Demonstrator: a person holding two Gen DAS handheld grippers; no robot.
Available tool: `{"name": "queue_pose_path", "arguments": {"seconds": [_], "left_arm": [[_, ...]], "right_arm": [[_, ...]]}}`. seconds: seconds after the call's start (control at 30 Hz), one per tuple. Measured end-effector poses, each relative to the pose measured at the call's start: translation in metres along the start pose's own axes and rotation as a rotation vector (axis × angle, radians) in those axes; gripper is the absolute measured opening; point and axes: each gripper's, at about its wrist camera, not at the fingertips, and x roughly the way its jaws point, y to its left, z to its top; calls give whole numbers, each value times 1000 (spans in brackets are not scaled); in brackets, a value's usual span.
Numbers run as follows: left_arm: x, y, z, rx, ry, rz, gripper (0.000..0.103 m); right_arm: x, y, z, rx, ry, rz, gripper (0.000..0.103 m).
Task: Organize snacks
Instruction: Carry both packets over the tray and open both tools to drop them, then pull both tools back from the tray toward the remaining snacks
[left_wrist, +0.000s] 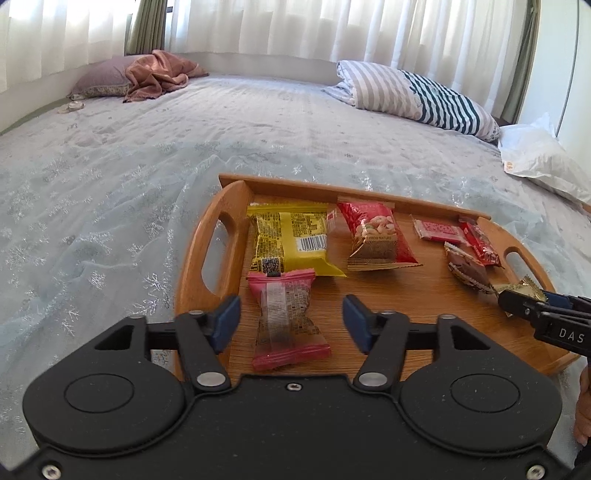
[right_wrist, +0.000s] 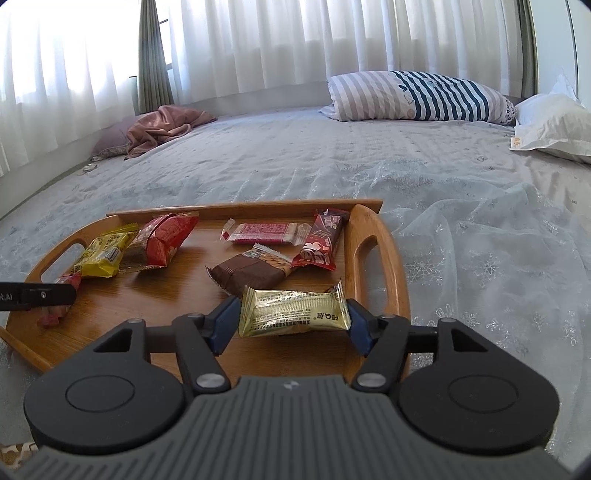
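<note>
Gold packet (right_wrist: 293, 308) ends behind right gripper (right_wrist: 291, 325) pads | contact unclear

Both grippers, left (left_wrist: 291, 317) and right (right_wrist: 293, 321), are matte black with 2 blue-padded fingers (left_wrist: 226, 322), round silver pivot screws and 2 disc housings; the right has a ribbed grey centre.

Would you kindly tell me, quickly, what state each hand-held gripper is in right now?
Left hand-held gripper: open, straddling the pink snack packet without touching it.
Right hand-held gripper: open around the gold snack packet; contact cannot be told.
</note>
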Motion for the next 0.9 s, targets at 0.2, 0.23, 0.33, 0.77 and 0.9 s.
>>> {"name": "queue_pose_path", "arguments": {"seconds": [0.2,0.23,0.33,0.77,0.9], "left_arm": [[-21,-5,-4,22,-22,-12,82],[-25,-6,-6,22,-22,-16,83],[-38,-10,-14,32,-26,-39,86],[-90,-18,-59,54,-18,-120,97],[-101,-16,-72,77,-4,-145,98]], "right_arm": [[-17,2,-3,-12,-19,16,89],[-19,2,-4,-14,-19,19,89],[-31,4,-8,-7,-21,39,90],[-87,29,-46,-73,-53,127,103],[-92,30,-55,-55,-12,157,103]]}}
